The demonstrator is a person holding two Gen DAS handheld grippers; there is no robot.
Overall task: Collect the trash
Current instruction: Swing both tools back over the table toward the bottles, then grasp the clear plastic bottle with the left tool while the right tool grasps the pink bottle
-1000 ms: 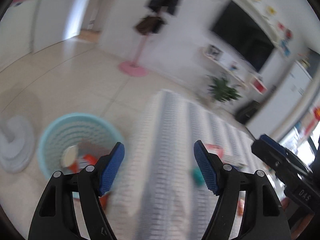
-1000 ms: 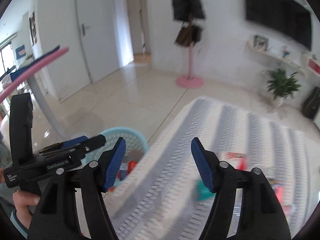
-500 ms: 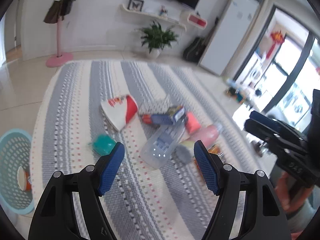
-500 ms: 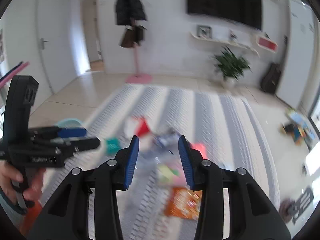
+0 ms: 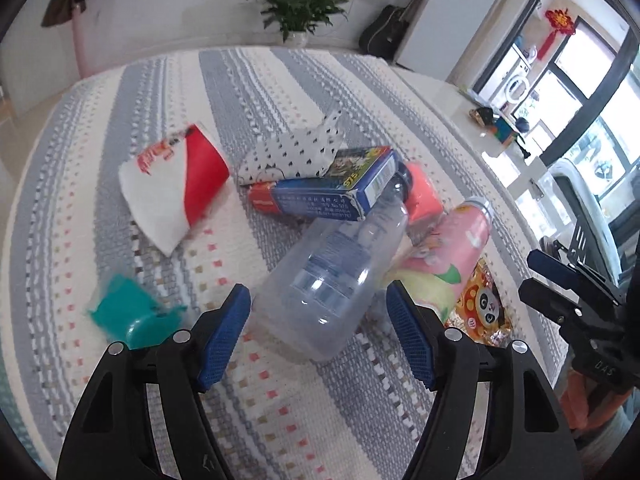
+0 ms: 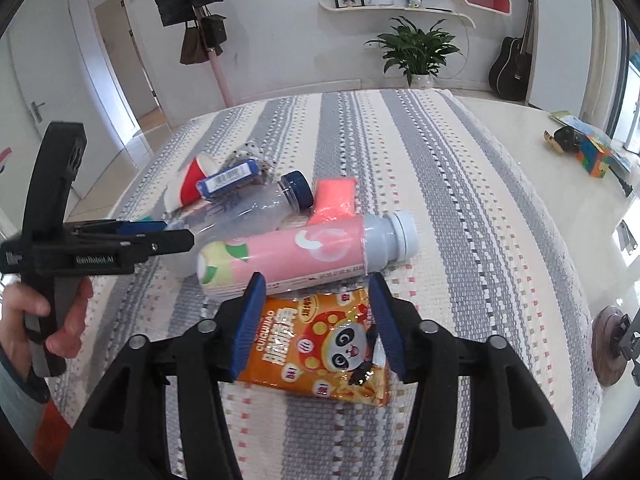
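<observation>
Since the earlier frames both grippers have swung away from the basket and closed in on the litter pile, which now fills each view. Surface: one grey-and-cream striped woven rug on pale tile floor; wall-mounted television, one potted plant, one guitar and one coat stand along the far wall. Trash counted on the rug: two bottles, a clear plastic bottle with a dark blue cap and a pink-labelled bottle with a grey neck, lying side by side and touching; one orange panda-print snack packet; one blue carton resting across the clear bottle's neck; one red-and-white paper cup; one spotted paper wrapper; one coral-pink block; one crumpled teal piece, blurred. Left gripper spread wide, empty, straddling the clear bottle's base. Right gripper spread, empty, over the snack packet, just short of the pink bottle.
</observation>
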